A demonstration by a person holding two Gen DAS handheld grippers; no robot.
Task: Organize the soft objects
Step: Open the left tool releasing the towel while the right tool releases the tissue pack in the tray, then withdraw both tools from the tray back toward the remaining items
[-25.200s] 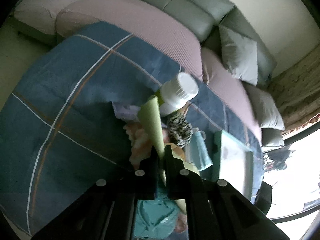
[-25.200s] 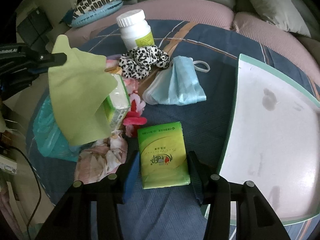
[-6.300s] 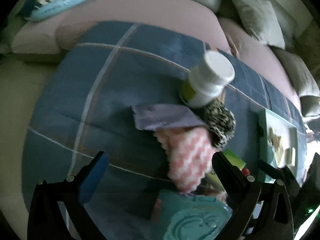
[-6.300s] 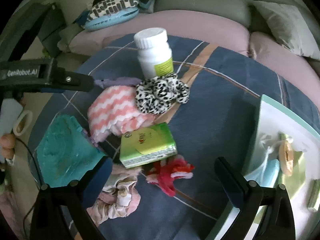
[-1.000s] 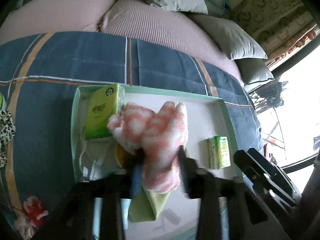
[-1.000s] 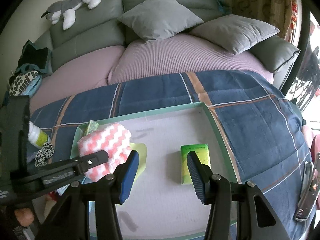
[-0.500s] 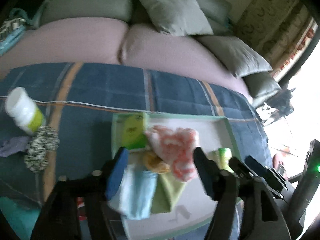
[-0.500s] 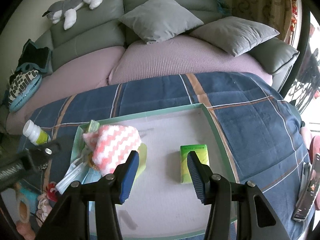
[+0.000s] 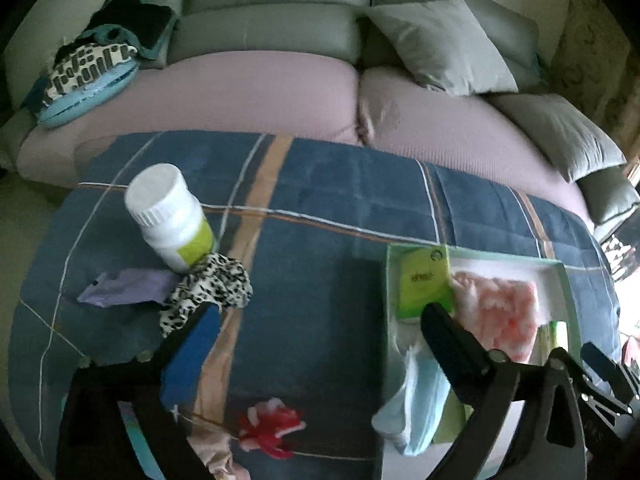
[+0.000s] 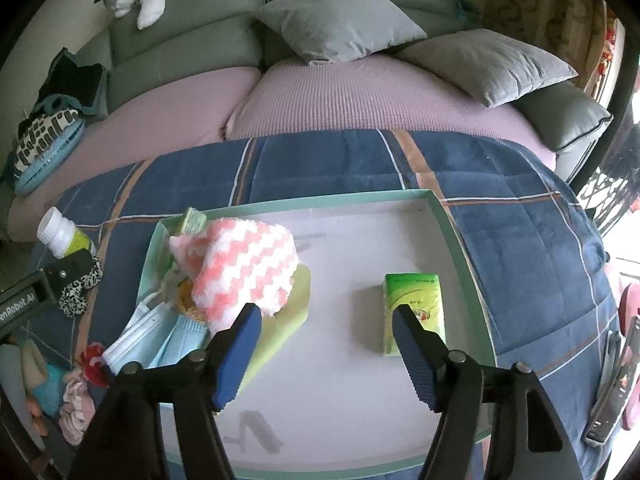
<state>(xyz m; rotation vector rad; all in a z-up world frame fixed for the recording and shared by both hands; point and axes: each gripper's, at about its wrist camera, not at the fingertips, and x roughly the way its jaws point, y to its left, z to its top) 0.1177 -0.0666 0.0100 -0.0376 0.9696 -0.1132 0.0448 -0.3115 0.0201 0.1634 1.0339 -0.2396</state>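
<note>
The pink-and-white knitted cloth (image 10: 244, 268) lies in the left part of the green-rimmed tray (image 10: 320, 200), on a yellow-green cloth (image 10: 298, 304), beside blue face masks (image 10: 152, 336). My left gripper (image 9: 320, 312) hangs over the blue checked blanket left of the tray (image 9: 500, 258); its jaws are opening wide, with nothing between them. Left of it lie a leopard scrunchie (image 9: 212, 284) and a purple cloth (image 9: 120, 288); a red scrunchie (image 9: 272, 426) lies below. My right gripper (image 10: 325, 312) hovers over the tray floor, jaws opening and empty, with a green tissue pack (image 10: 414, 312) just right of its right finger.
A white bottle (image 9: 168, 216) stands upright behind the leopard scrunchie. A second green tissue pack (image 9: 424, 284) sits in the tray's far left corner. A pink floral cloth (image 9: 216, 452) lies near the blanket's front edge. A sofa with grey cushions (image 10: 340, 20) runs behind.
My left gripper let go of the pink-and-white cloth in the tray, opened wide and swung left over the blanket. My right gripper stayed over the tray and widened its jaws.
</note>
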